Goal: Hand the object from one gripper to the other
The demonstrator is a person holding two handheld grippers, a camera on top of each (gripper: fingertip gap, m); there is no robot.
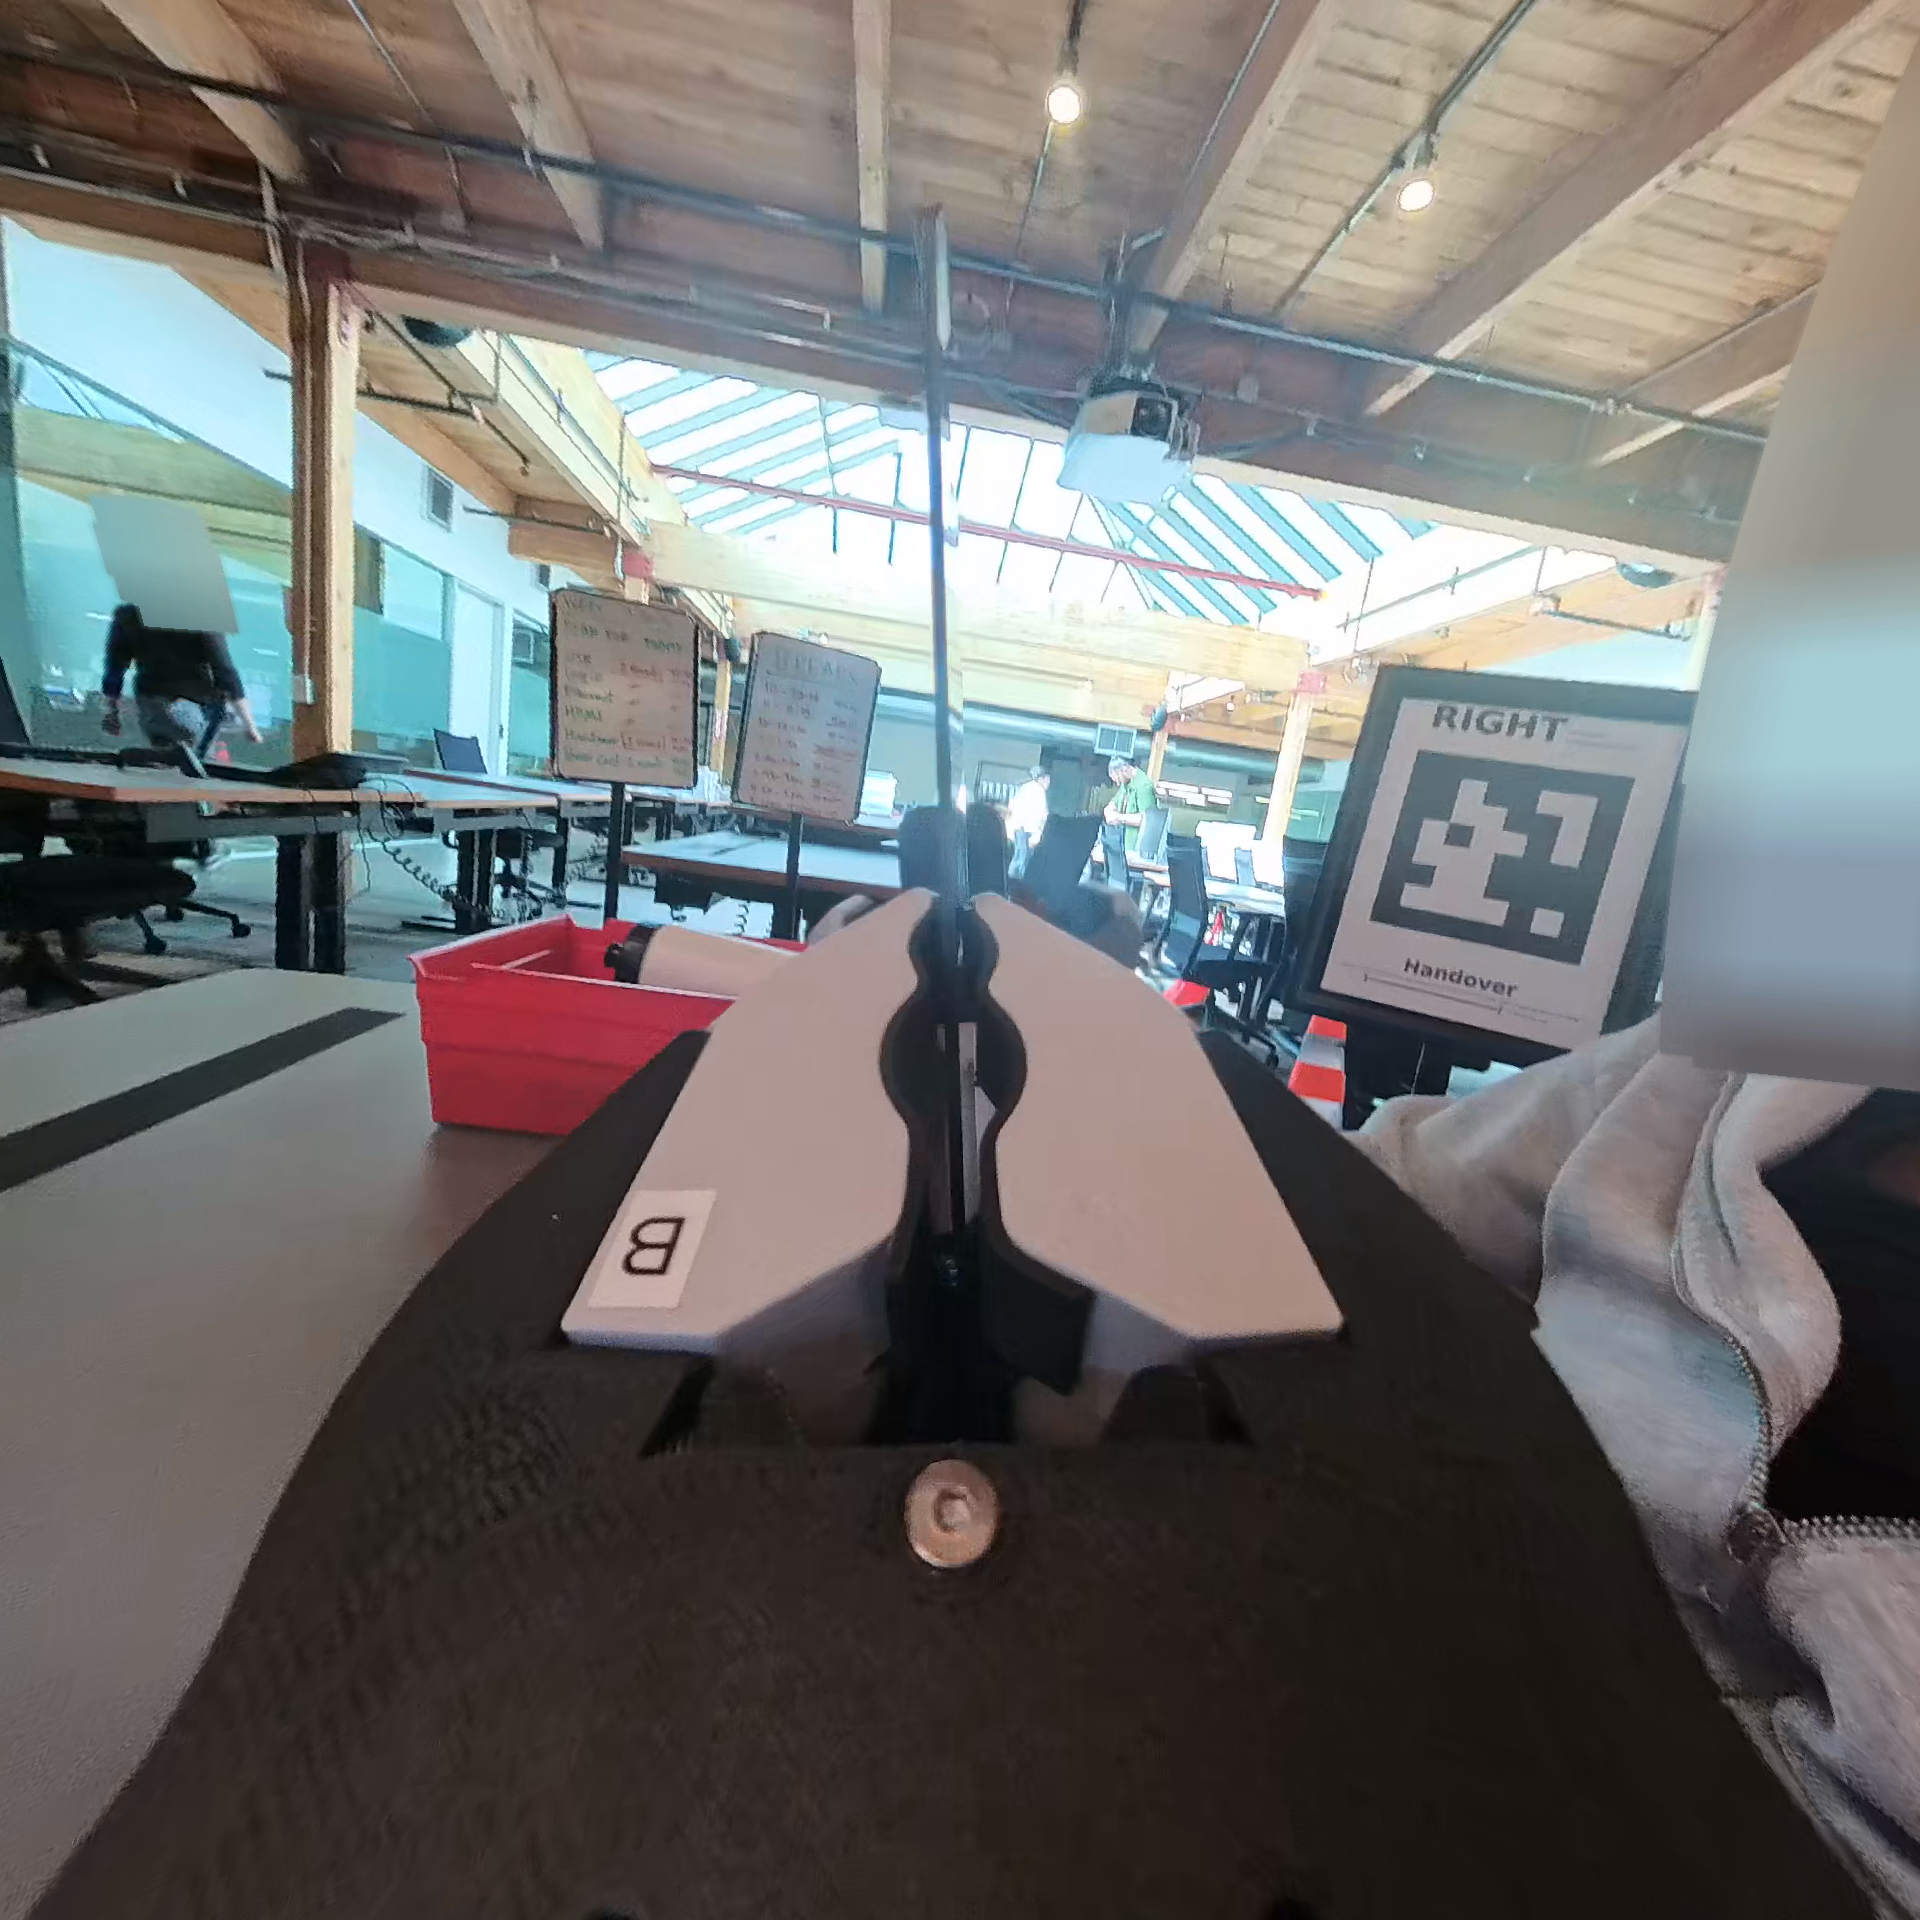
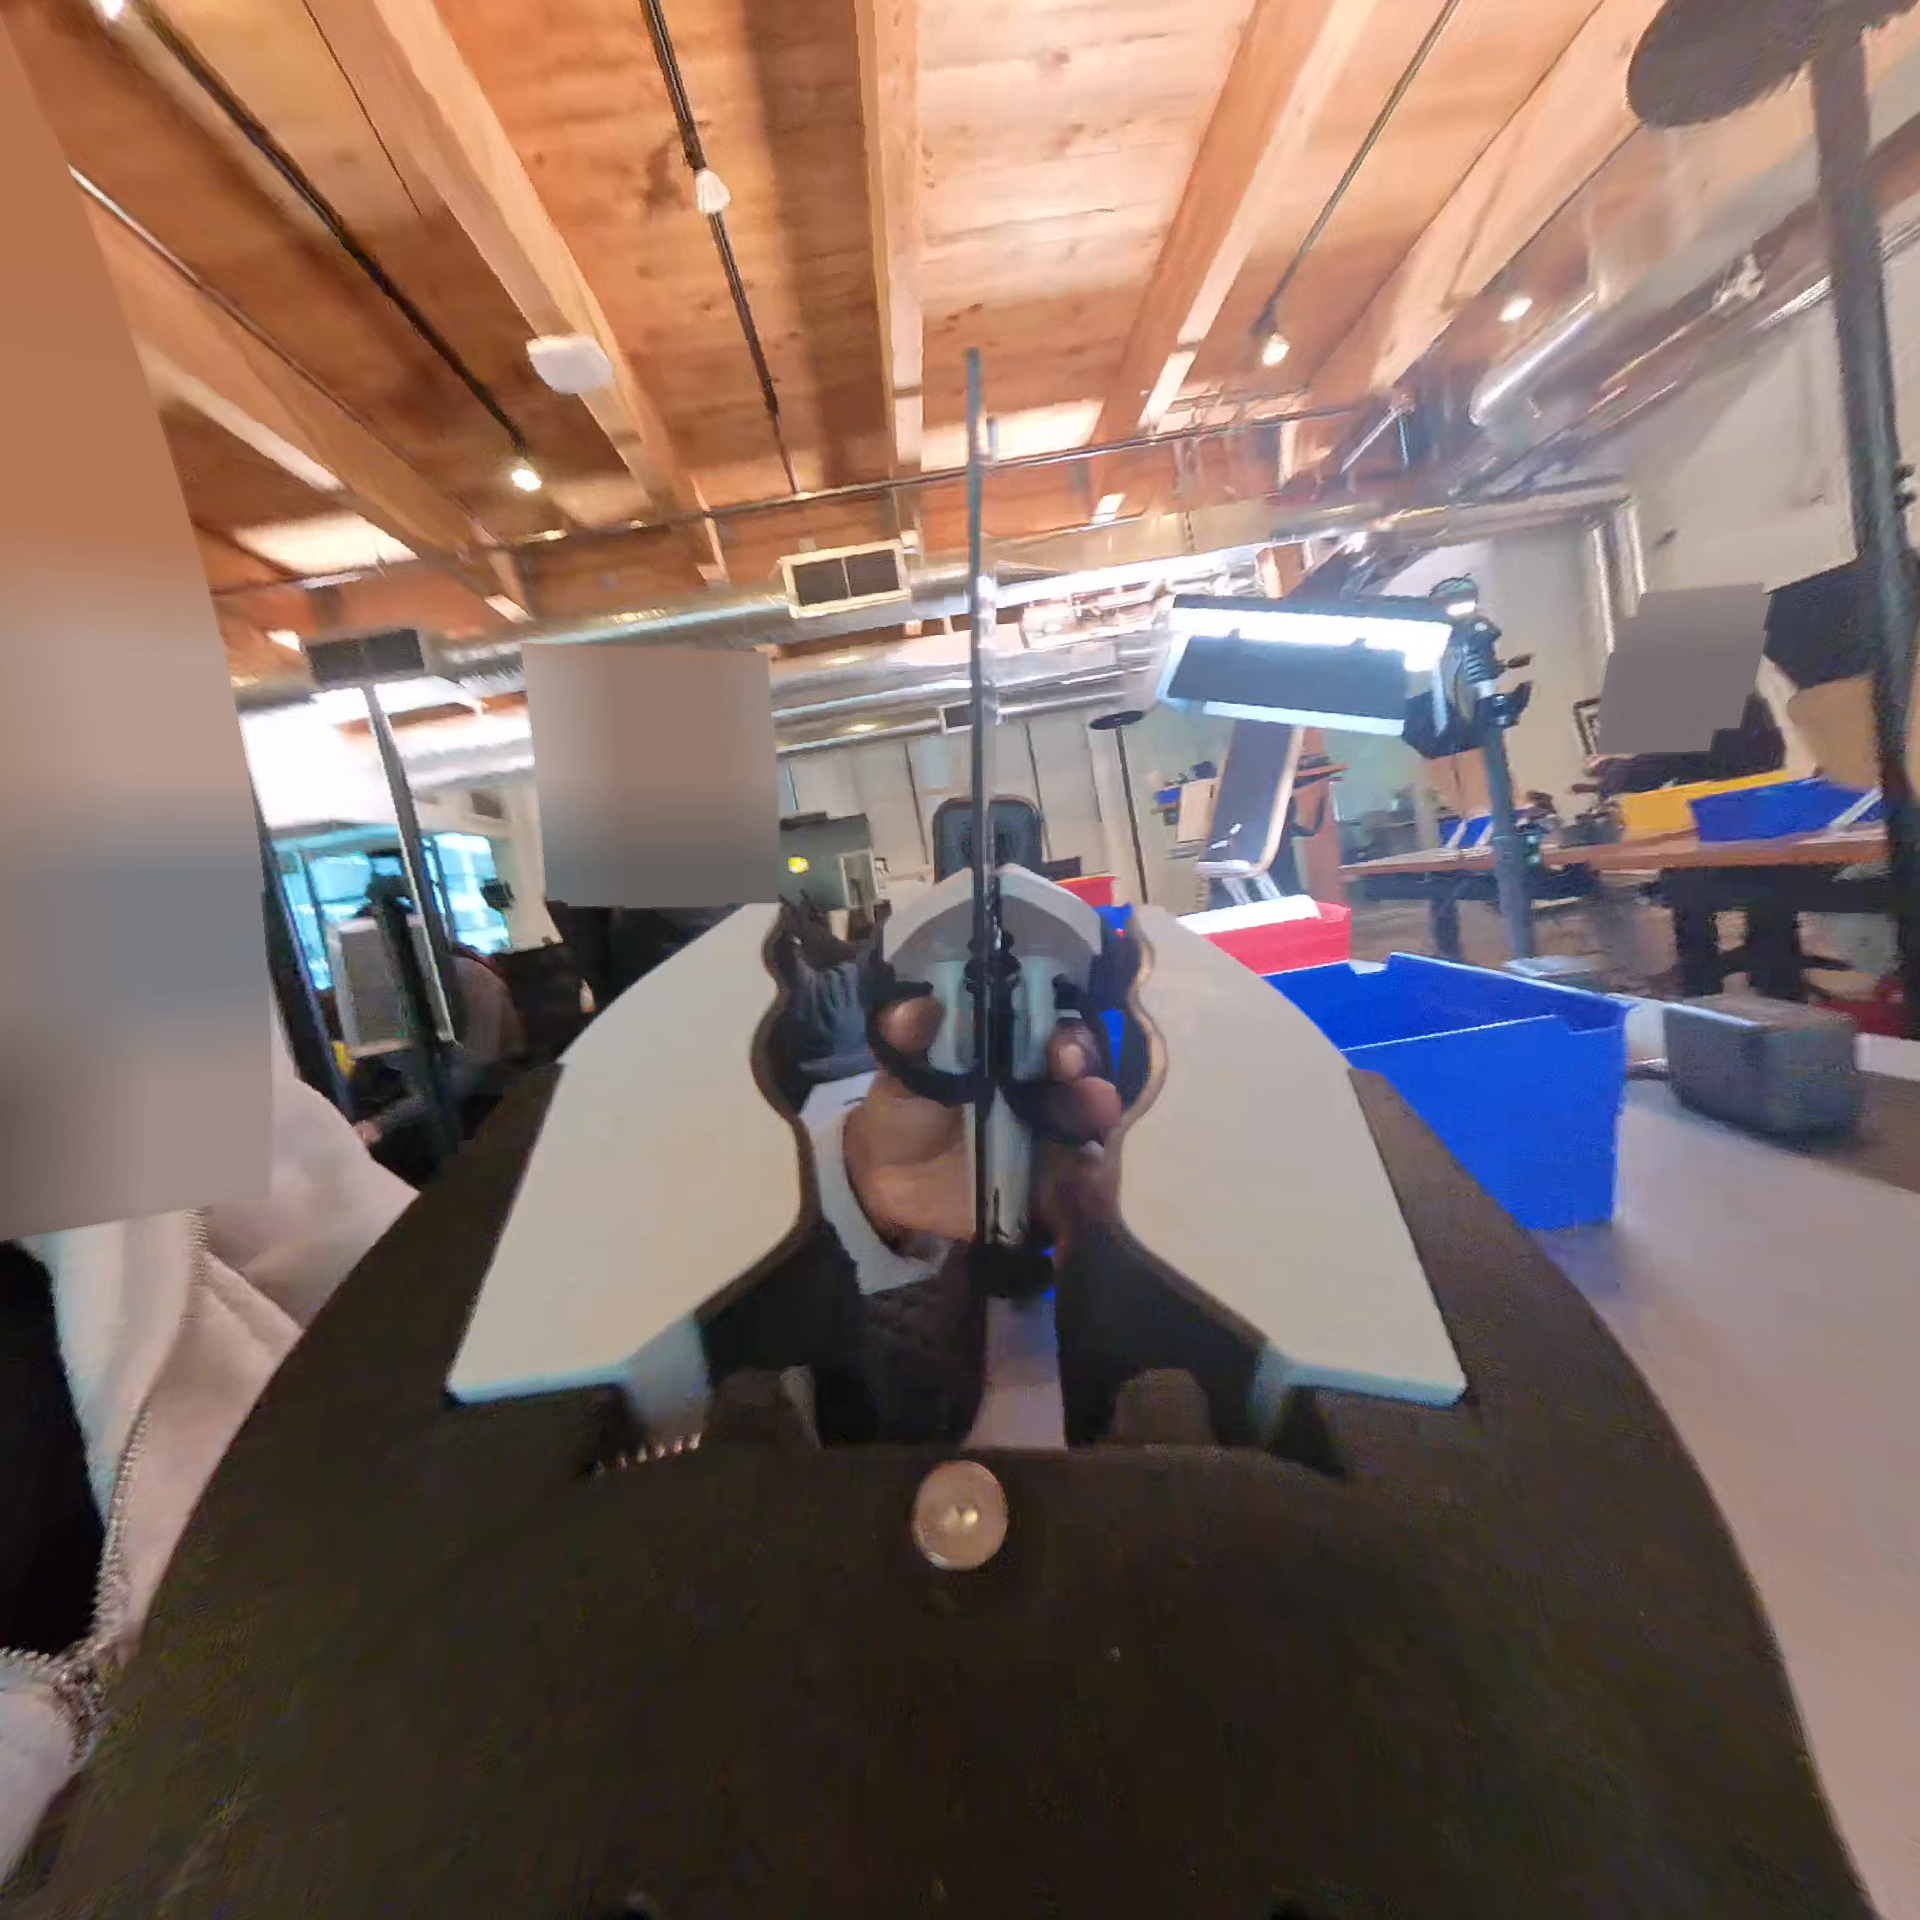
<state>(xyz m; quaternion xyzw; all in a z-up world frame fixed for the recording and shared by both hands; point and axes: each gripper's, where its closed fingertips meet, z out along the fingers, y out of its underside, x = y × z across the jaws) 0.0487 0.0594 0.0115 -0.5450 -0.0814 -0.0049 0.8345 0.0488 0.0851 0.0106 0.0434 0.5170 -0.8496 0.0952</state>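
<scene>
Left gripper (image 1: 951, 914) clamped on thin black rod (image 1: 940, 623), rod upright above its tips; right gripper (image 2: 961, 935) jaws apart, facing it w/ rod between: close right squarely on rod before left lets go.

A white sticker (image 1: 652, 1247) with one black capital letter sits on the left finger of the left tool (image 1: 951, 914). At the far right stands a black-framed sign (image 1: 1496, 852) with printed words above and below a black-and-white square marker. Far off, left of centre, two whiteboards (image 1: 623, 686) on stands carry handwritten lines. The right wrist view shows nothing legible.
</scene>
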